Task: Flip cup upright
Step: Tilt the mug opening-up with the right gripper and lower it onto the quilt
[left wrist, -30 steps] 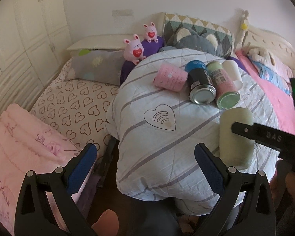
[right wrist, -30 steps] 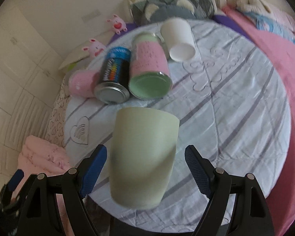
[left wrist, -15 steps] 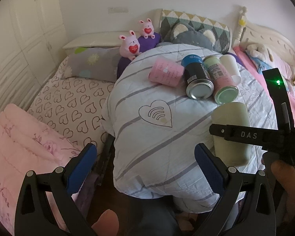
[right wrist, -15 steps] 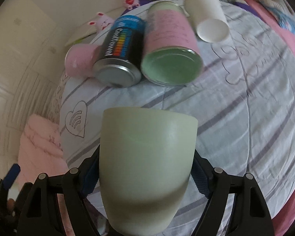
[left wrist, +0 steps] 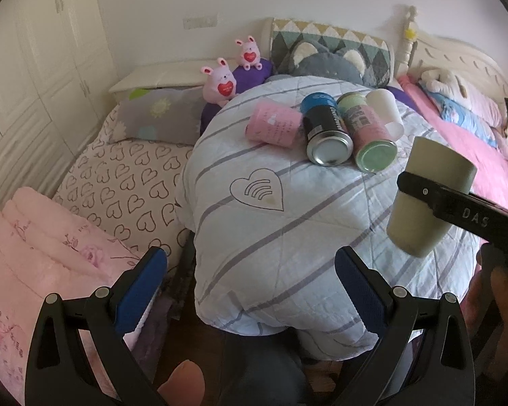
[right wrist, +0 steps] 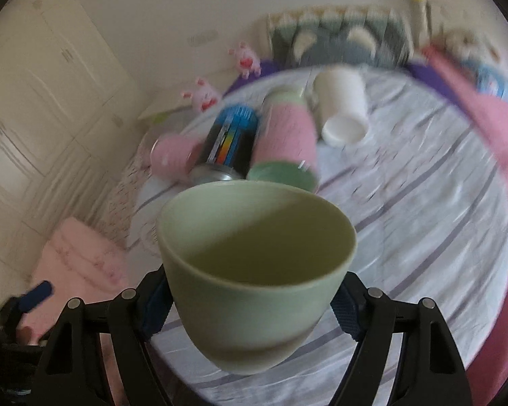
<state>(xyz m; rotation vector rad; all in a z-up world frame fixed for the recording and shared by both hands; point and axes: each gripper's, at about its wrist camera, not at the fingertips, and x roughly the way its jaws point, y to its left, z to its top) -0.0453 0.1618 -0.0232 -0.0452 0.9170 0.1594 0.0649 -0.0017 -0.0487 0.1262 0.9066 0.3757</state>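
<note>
Right gripper (right wrist: 250,304) has the green cup (right wrist: 254,270) squeezed between its blue pads, lifted off the striped quilt (left wrist: 288,237), mouth tipped up and away from the camera. From the left view the cup (left wrist: 426,199) hangs tilted in the air over the quilt's right edge, black finger across its side. Left gripper (left wrist: 250,280) sits low at the near edge, jaws spread wide, nothing in them. Behind on the quilt lie a pink cup (left wrist: 274,128), a black can (left wrist: 325,135), a pink-and-green can (left wrist: 369,135) and a white cup (left wrist: 386,111), all on their sides.
</note>
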